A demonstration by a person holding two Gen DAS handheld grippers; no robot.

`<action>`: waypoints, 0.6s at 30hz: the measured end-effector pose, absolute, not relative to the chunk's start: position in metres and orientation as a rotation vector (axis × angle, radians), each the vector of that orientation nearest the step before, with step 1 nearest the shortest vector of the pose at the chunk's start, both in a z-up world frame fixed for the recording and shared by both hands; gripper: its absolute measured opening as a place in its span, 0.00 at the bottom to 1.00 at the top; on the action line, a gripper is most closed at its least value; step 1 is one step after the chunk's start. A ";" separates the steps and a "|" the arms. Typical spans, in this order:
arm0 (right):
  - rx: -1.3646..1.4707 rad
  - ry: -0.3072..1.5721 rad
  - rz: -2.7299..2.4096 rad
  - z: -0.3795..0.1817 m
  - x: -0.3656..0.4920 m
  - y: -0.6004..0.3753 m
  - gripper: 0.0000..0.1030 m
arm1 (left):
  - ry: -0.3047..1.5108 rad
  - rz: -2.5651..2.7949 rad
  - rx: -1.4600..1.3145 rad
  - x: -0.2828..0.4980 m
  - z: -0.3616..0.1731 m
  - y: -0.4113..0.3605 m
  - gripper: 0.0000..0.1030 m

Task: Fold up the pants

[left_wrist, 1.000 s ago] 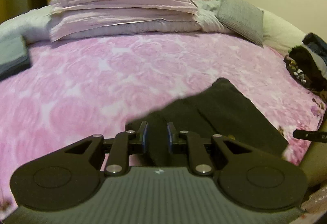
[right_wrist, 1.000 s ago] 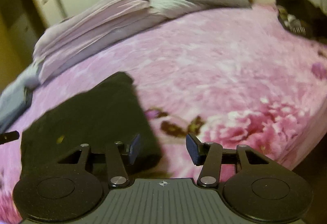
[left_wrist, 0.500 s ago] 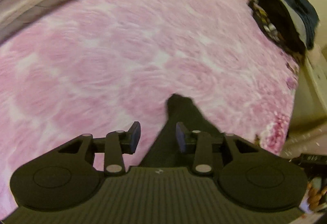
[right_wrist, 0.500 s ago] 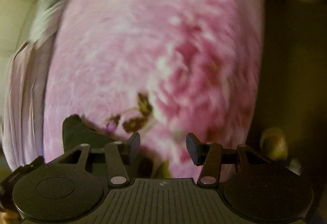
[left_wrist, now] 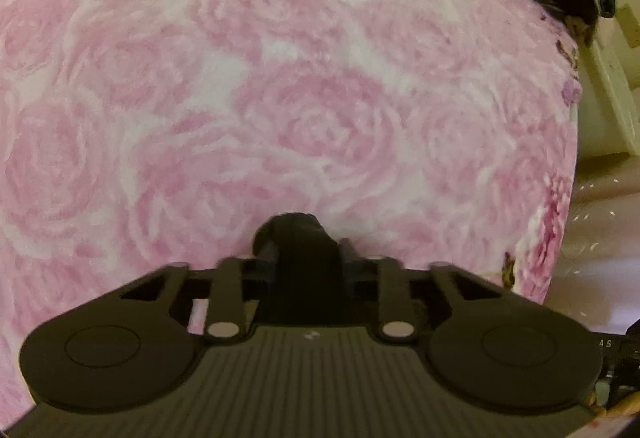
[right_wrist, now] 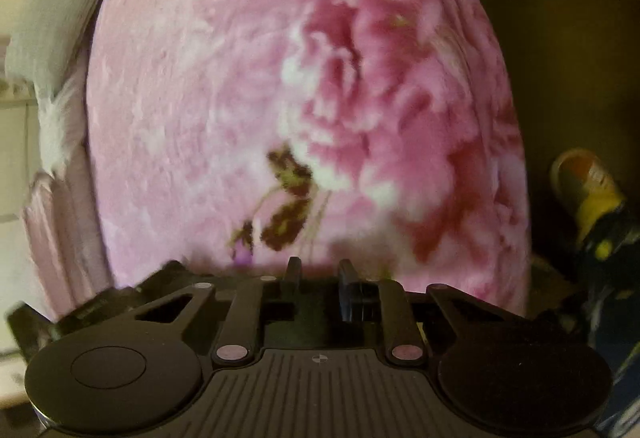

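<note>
Left gripper (left_wrist: 306,258) has just been closing; its fingers are clamped on a bunched fold of the black pants (left_wrist: 298,238), lifted over the pink rose bedspread (left_wrist: 280,78). Right gripper (right_wrist: 318,274) has just been closing too, fingers nearly together with dark fabric between them, can't tell if pinched. Only readable writing: "AS" on a black part (left_wrist: 604,343), near right.

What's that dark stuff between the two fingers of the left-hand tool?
In the left wrist view, a bunched fold of the black pants sits between the left gripper fingers, pinched over the pink floral blanket.
</note>
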State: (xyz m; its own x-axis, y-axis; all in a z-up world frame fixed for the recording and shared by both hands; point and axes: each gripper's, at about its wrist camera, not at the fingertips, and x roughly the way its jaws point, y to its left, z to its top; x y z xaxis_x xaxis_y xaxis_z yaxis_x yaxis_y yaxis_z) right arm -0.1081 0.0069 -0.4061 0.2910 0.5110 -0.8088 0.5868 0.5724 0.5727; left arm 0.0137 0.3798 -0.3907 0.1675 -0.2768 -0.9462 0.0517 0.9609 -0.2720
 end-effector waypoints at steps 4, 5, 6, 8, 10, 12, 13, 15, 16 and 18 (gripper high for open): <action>0.936 1.312 -0.056 -0.392 -0.113 0.014 0.07 | 1.351 -0.236 -0.322 0.012 -0.395 0.405 0.16; 0.898 1.299 -0.078 -0.391 -0.115 0.017 0.00 | 1.350 -0.227 -0.359 0.011 -0.399 0.412 0.16; 0.808 1.317 -0.146 -0.392 -0.118 0.017 0.00 | 1.341 -0.202 -0.380 0.009 -0.404 0.418 0.16; 0.821 1.358 -0.232 -0.411 -0.133 0.003 0.00 | 1.327 -0.173 -0.447 0.009 -0.416 0.430 0.16; 0.882 1.333 -0.207 -0.405 -0.135 -0.002 0.00 | 1.309 -0.230 -0.380 0.008 -0.417 0.422 0.17; 0.826 1.308 -0.183 -0.391 -0.130 0.005 0.00 | 1.309 -0.247 -0.313 0.009 -0.411 0.416 0.20; 0.779 1.302 -0.170 -0.384 -0.124 0.011 0.00 | 1.313 -0.247 -0.324 0.009 -0.407 0.418 0.21; 0.736 1.271 -0.142 -0.368 -0.120 0.018 0.13 | 1.274 -0.234 -0.319 0.004 -0.390 0.424 0.23; 0.736 1.250 -0.127 -0.362 -0.119 0.020 0.22 | 1.246 -0.220 -0.300 -0.001 -0.379 0.428 0.23; 0.693 1.219 -0.091 -0.349 -0.121 0.028 0.35 | 1.207 -0.218 -0.256 -0.016 -0.360 0.432 0.23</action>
State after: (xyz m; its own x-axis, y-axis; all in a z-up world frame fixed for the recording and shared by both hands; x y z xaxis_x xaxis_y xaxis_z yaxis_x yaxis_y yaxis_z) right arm -0.1210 0.0278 -0.3492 0.3677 0.2929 -0.8826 0.4214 0.7936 0.4389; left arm -0.0160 0.4318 -0.3595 0.3413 -0.3008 -0.8905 0.0300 0.9504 -0.3095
